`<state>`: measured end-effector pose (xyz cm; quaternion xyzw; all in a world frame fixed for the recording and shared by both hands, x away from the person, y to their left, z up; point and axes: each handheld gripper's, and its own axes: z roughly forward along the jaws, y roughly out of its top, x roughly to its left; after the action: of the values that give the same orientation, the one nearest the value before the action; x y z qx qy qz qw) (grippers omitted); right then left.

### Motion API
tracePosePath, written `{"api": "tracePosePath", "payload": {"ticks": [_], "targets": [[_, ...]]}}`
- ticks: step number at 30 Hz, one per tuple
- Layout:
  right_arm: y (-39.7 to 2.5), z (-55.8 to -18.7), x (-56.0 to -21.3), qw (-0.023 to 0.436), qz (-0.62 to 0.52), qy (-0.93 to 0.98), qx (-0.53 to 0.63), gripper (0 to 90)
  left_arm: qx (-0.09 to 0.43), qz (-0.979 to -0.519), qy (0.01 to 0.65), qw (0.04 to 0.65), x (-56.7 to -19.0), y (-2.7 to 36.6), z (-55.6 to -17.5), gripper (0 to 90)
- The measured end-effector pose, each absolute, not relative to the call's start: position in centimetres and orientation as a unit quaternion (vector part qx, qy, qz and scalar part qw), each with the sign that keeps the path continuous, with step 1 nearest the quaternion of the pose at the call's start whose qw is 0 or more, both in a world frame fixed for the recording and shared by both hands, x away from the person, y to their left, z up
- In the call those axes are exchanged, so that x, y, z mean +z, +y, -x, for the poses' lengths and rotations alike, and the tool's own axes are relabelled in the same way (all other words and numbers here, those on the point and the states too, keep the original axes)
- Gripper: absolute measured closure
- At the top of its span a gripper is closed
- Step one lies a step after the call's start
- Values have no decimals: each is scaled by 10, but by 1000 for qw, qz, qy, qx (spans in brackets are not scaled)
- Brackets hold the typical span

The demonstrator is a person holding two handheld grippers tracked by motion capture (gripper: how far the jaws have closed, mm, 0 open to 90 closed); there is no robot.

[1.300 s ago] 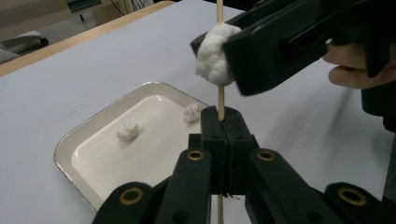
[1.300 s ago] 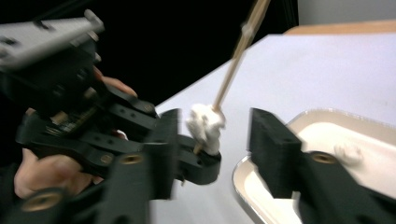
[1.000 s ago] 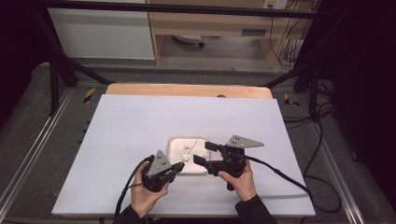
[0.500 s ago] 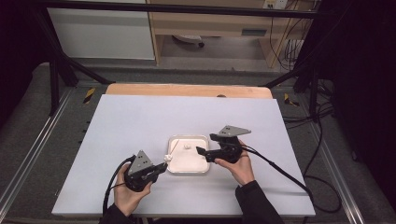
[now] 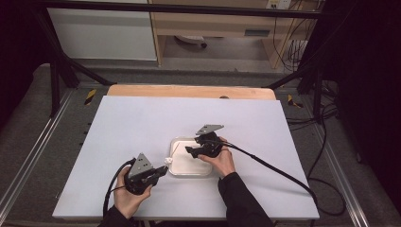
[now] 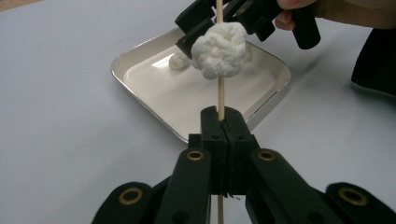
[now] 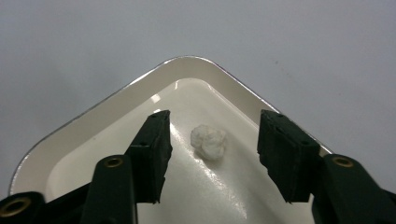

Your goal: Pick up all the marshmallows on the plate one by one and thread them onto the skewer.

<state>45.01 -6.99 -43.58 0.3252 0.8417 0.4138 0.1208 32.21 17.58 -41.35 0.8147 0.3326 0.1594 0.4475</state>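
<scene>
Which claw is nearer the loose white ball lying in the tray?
Right. The right claw hangs open over the tray, its jaws either side of the ball. The left claw is off the tray's near-left corner, shut on a skewer.

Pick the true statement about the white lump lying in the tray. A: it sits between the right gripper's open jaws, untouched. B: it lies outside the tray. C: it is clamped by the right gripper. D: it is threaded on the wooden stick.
A: in the right gripper view the white lump lies on the tray, with the right gripper open around it.
</scene>
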Motion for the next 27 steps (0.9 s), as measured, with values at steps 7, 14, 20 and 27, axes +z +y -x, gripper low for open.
{"api": "tracePosePath", "payload": {"ticks": [7, 14, 20, 27], "targets": [[-66, -456, -445, 107, -321, 851, 401, 573, 159, -815, 333, 447, -414, 176, -323, 887], [-65, -459, -451, 105, -314, 856, 397, 683, 158, -816, 333, 445, -415, 175, -323, 887], [-68, -456, -447, 111, -304, 860, 395, 742, 159, -816, 333, 445, -415, 176, -322, 887], [-82, -435, -414, 98, -291, 838, 451, 751, 160, -816, 329, 448, -413, 174, -320, 887]]}}
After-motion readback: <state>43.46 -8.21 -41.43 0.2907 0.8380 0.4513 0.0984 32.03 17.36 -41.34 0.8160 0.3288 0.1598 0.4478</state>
